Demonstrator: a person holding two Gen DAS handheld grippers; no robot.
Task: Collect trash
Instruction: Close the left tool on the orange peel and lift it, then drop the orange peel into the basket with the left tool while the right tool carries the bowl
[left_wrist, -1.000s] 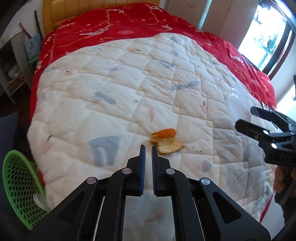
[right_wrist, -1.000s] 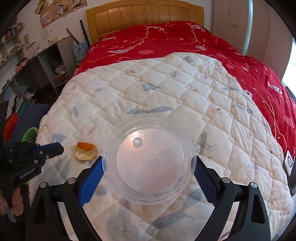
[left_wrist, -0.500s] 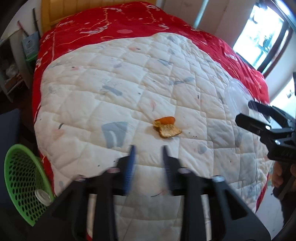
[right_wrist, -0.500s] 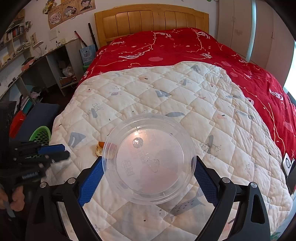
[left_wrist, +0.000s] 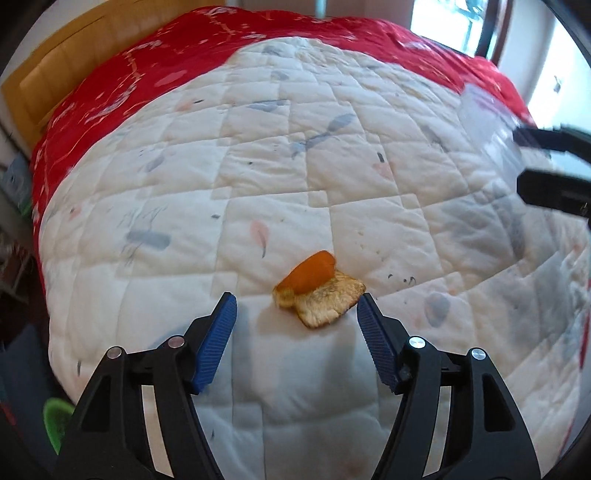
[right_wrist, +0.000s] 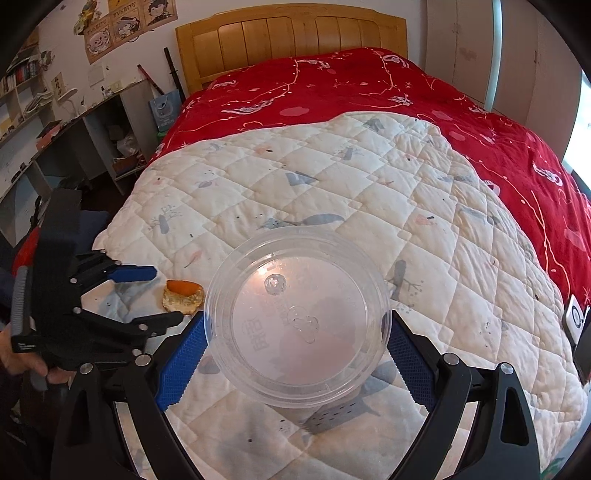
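While the left gripper (left_wrist: 297, 301) fingers spread around curled orange peel (left_wrist: 317, 286), right gripper (right_wrist: 297, 332) clasps a round clear plastic bowl (right_wrist: 297, 317)

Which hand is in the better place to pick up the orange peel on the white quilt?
The left. The left tool has its jaws opening with nothing between them, and the orange peel lies just ahead on the white quilt. The right tool is shut on the clear plastic bowl.

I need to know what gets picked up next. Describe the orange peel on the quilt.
The orange peel looks like two or three dried pieces: one curled, bright orange outside up, the rest pale and browned inside up. It lies flat on the white quilt, between the opening left tongs, which do not touch it.
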